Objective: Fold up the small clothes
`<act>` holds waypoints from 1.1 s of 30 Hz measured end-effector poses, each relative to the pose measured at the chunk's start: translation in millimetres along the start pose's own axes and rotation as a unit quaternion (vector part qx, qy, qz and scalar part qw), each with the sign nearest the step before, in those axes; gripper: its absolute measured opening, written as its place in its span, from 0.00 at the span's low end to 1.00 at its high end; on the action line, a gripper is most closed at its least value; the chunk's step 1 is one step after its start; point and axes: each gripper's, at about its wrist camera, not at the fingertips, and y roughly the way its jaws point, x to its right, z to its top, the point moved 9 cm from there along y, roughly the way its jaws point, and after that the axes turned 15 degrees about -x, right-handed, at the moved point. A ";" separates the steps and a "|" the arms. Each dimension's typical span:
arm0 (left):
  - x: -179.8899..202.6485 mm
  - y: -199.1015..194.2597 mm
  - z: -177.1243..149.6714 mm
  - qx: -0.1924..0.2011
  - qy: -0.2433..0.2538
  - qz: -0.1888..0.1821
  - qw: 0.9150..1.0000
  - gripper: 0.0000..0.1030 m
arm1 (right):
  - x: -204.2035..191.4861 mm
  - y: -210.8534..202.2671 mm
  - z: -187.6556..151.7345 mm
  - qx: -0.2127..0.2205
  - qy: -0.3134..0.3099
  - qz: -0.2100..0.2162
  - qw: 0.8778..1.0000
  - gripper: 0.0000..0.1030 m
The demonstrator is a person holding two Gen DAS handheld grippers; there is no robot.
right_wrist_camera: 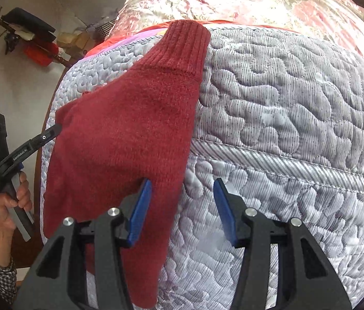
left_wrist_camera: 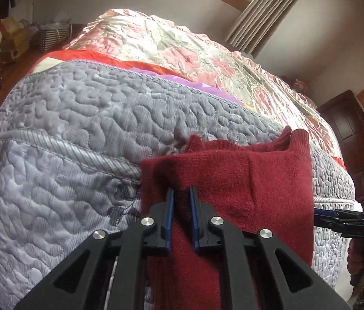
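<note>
— What's in front of you, biggest first?

— I see the grey quilted mattress [left_wrist_camera: 60,134] filling both wrist views, with a floral satin bedspread [left_wrist_camera: 171,49] behind it. On the mattress lies the dark red knit garment [right_wrist_camera: 119,139], its ribbed cuff [right_wrist_camera: 184,49] pointing toward the bedspread and its lower part hanging over the near edge.

— And your grippers?

— My left gripper [left_wrist_camera: 182,201] is clenched on a fold of the red knit, blue pads nearly together with the cloth between them. My right gripper [right_wrist_camera: 182,196] is released, jaws wide apart; one blue pad [right_wrist_camera: 140,206] sits over the garment's edge, the other over bare mattress.
</note>
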 end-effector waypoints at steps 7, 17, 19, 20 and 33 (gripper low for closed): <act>14.8 -19.1 -25.5 -0.045 0.001 -0.055 0.997 0.69 | -1.0 -21.4 -17.5 0.015 -0.011 0.014 1.000 0.57; 11.9 19.5 -65.7 -0.123 0.004 -0.095 0.988 0.76 | -14.4 2.1 -34.6 -0.021 -0.019 0.047 0.998 0.64; 7.3 28.0 -65.8 -0.131 -0.003 -0.109 0.985 0.77 | -13.8 9.3 -34.7 -0.028 -0.018 0.055 0.998 0.65; 6.1 31.0 -64.9 -0.134 -0.006 -0.116 0.984 0.79 | -13.1 10.8 -34.4 -0.030 -0.017 0.055 0.998 0.66; 37.8 38.4 -68.9 -0.172 0.062 -0.162 0.970 0.51 | -17.1 22.1 -21.0 -0.033 -0.023 0.064 0.997 0.67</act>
